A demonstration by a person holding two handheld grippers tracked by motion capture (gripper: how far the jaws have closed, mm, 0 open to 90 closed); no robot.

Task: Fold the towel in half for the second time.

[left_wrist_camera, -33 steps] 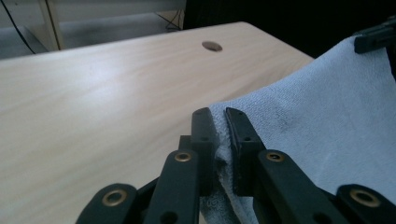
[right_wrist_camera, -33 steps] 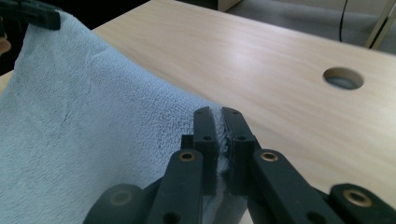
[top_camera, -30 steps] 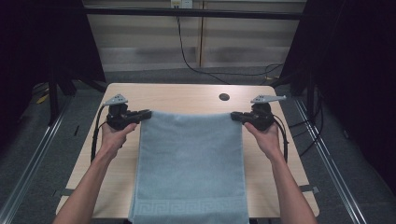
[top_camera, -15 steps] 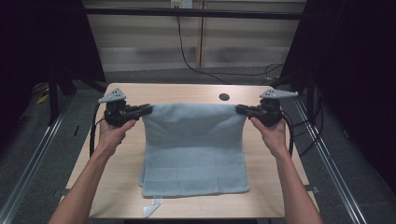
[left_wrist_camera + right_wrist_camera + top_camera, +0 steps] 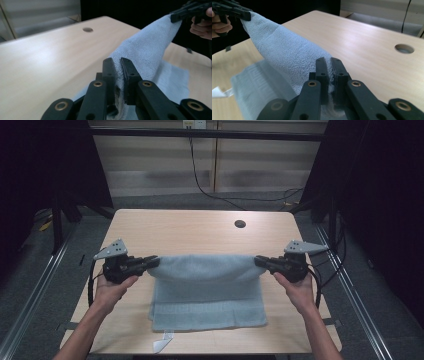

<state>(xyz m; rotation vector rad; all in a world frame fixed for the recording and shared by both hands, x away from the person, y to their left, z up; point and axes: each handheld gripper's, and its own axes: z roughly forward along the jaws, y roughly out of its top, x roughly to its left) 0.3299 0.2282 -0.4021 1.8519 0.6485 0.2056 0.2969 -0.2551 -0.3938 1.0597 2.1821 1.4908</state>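
Towel first: a pale blue-grey terry towel (image 5: 207,292) lies on the light wooden surface (image 5: 190,227), its far edge lifted and strung between two grippers while its near part rests flat on the wood. At the towel's left far corner, the left hand-held gripper (image 5: 154,262), black with a grey three-cornered plate on top, is held in the person's left hand (image 5: 114,287); in the left gripper view its jaws are pressed together on the cloth, pinching that corner (image 5: 119,65). From there the raised edge runs across, sagging slightly in the middle, and the cloth drapes down toward the person onto the flat part, whose near hem carries a woven band. A small white tag (image 5: 162,343) sticks out from the towel's near left corner onto the surface. Beyond the towel's far edge, a round dark hole (image 5: 240,224) sits in the surface. At the towel's right far corner, the right hand-held gripper (image 5: 259,260), held in the right hand (image 5: 296,290), is likewise clamped on the cloth, its jaws nearly touching with fabric between them (image 5: 329,65).
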